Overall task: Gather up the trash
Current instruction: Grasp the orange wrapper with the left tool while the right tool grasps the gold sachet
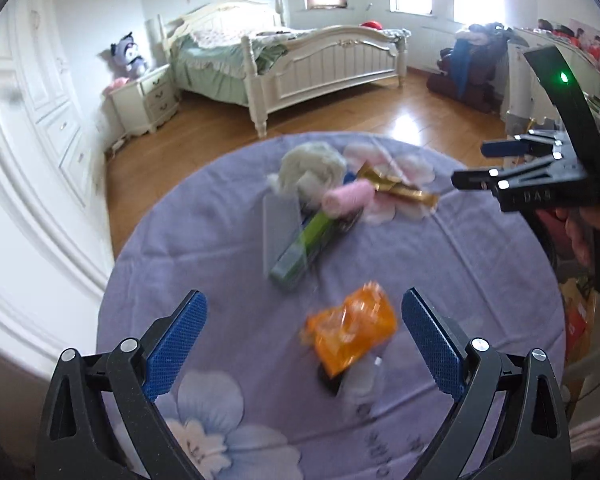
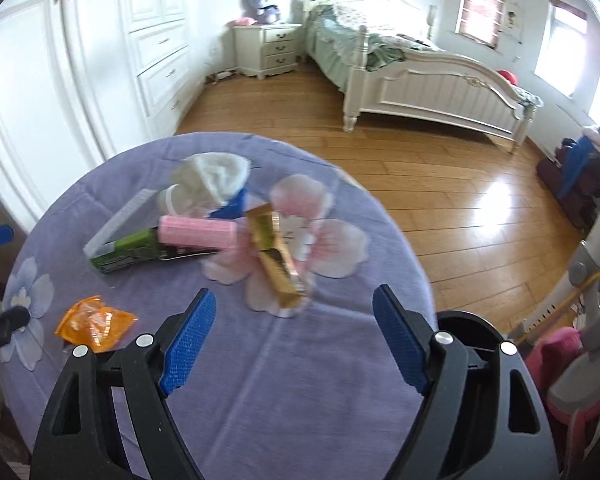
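On a round table with a purple flowered cloth (image 1: 480, 280) lies an orange wrapper (image 1: 352, 332), in front of my left gripper (image 1: 302, 304), whose jaws stand wide open and hold nothing. Farther back sits a pile: crumpled white tissue (image 1: 312, 164), a pink roll (image 1: 348, 198), a green box (image 1: 304, 244) and a gold wrapper (image 1: 396, 188). My right gripper (image 2: 294, 300) hovers open and bare above the cloth (image 2: 300, 380), with the gold wrapper (image 2: 278, 260) just beyond its tips. The orange wrapper (image 2: 94, 322) lies to its left. The right gripper (image 1: 474, 164) also shows at the table's right side.
A dark round container (image 2: 468, 324) shows past the table's right edge, beside something pink (image 2: 556, 352). Beyond the table are wooden floor (image 2: 440, 200), a white bed (image 1: 300, 64), a nightstand (image 1: 144, 100) and white wardrobe doors (image 2: 80, 80).
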